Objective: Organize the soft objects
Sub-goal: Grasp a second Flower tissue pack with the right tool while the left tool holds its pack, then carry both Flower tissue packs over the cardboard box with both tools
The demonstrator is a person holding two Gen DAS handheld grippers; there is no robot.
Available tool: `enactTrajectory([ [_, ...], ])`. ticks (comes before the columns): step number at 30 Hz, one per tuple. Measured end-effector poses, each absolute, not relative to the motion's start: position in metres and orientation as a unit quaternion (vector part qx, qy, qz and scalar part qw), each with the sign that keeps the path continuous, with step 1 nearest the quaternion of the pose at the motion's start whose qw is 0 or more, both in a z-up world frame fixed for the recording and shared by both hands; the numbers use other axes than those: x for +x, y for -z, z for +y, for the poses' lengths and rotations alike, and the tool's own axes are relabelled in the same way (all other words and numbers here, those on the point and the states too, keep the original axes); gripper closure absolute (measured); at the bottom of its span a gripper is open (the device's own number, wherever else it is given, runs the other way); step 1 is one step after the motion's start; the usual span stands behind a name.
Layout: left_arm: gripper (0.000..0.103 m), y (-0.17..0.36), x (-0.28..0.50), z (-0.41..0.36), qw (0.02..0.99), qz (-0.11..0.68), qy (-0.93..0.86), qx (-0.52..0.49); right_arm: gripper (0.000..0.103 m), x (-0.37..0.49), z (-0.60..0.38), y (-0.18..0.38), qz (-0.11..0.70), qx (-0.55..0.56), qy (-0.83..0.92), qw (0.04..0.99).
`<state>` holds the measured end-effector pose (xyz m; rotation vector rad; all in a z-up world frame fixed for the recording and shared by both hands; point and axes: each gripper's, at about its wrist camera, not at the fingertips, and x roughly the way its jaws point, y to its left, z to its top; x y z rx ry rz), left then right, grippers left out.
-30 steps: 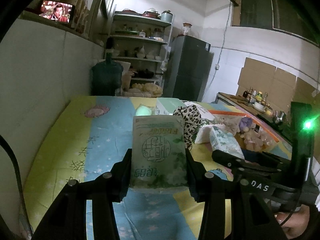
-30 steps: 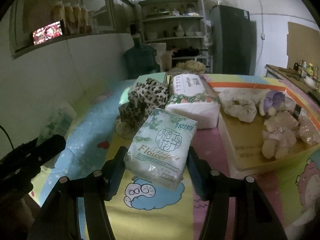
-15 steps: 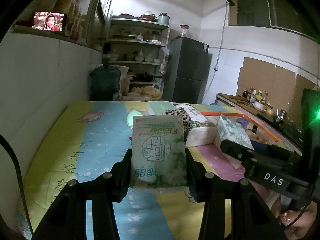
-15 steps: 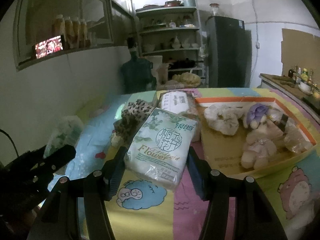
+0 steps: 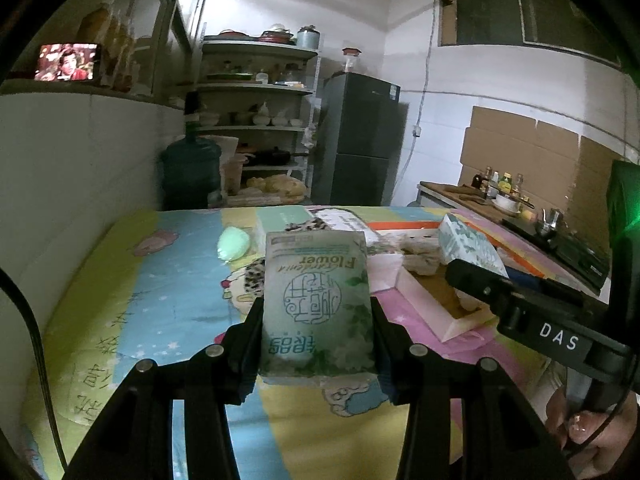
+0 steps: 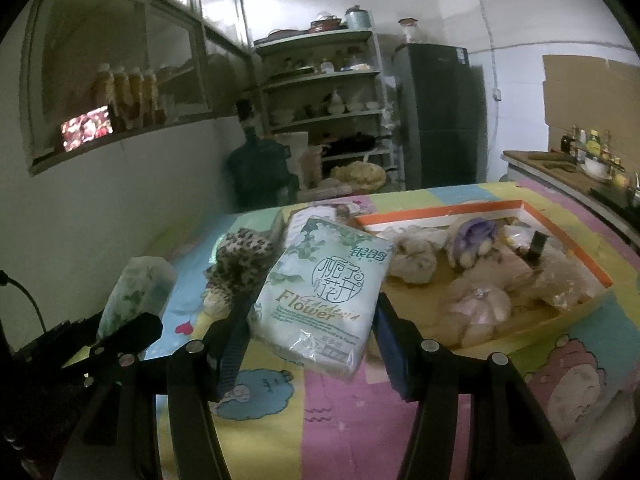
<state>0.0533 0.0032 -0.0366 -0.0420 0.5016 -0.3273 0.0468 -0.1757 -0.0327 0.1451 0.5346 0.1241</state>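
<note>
My left gripper (image 5: 316, 320) is shut on a pale green tissue pack (image 5: 316, 300) and holds it upright above the cartoon-print table cover. My right gripper (image 6: 312, 320) is shut on a second tissue pack (image 6: 324, 292), tilted, just left of the orange-rimmed tray (image 6: 560, 220). The tray holds several plush toys (image 6: 472, 236). The right gripper with its pack (image 5: 468, 248) shows at the right of the left wrist view. The left-held pack (image 6: 140, 292) shows at the left of the right wrist view.
A leopard-print soft item (image 6: 240, 256) and a white tissue pack (image 5: 348, 220) lie beside the tray. A pale green soft lump (image 5: 234, 244) sits further back. A water jug (image 5: 192, 172), shelves and a fridge (image 5: 360, 140) stand behind the table.
Both grippers have lifted and drawn back with their tissue packs, so the table items appear lower and farther. The right-held pack now sits nearer the tray.
</note>
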Motion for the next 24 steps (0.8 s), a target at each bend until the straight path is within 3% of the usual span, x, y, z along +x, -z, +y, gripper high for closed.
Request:
enactTrajectory([
  [24, 0.055, 0.029, 0.063, -0.076, 0.942, 0.249, 0.224, 0.012, 0.043, 0.035, -0.245, 0.022, 0.231, 0.091, 0.003, 0.969],
])
